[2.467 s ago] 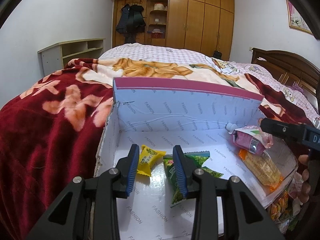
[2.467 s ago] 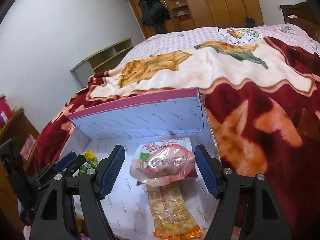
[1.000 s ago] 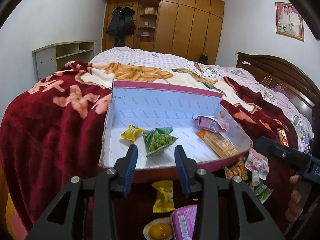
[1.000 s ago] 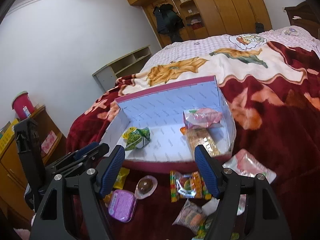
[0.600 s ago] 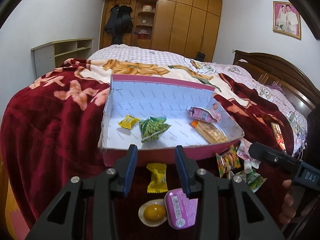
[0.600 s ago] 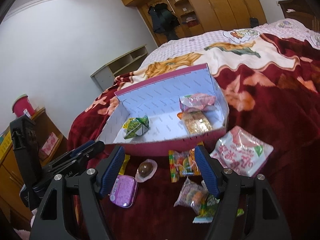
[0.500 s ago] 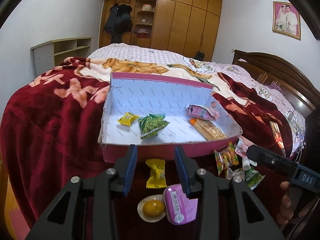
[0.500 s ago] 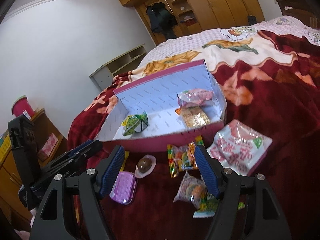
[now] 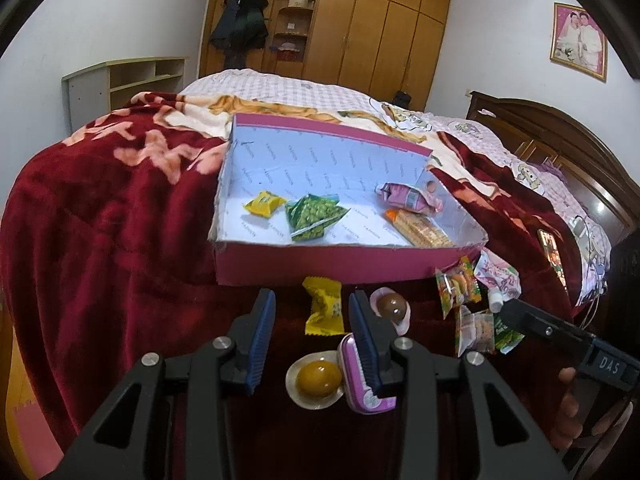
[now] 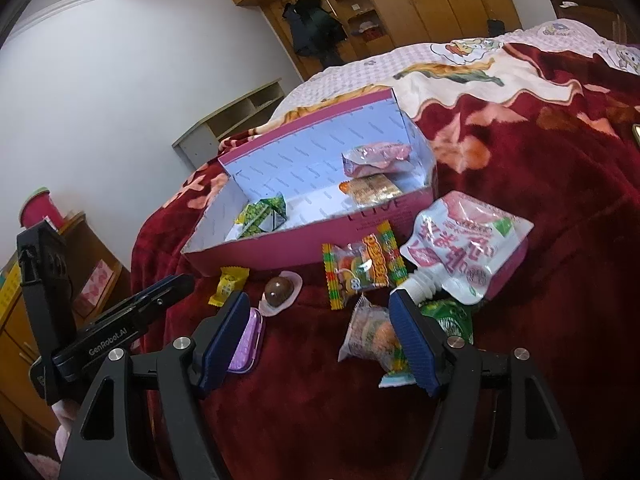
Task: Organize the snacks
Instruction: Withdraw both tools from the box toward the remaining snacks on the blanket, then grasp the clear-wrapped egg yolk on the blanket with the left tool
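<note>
Snacks (image 9: 323,311) lie on my red blanket (image 9: 100,216), near the pink box (image 9: 336,266); wardrobe far. Both grippers, left (image 9: 312,330) and right (image 10: 320,334), tilt down, jaws open, empty.

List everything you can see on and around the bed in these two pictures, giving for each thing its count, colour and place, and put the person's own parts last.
box: 1, pink outside, pale inside, on the blanket
snacks in box: 4; yellow candy, green pea bag, pink packet, orange cracker pack
yellow wrapped candy: 1, on the blanket in front of the box
brown jelly cup: 1, beside that candy
amber jelly cup: 1, nearest the left gripper
purple tin: 1, next to the amber cup
striped gummy bag: 1, red, yellow and green, before the box
pink spouted pouch: 1, right of the gummy bag
clear snack bag: 1, below the gummy bag
green packet: 1, under the pouch's spout
blanket: 1, dark red, floral
wardrobe: 1, brown, far wall
left gripper: black, blue fingers, empty
right gripper: black, blue fingers, wide open
</note>
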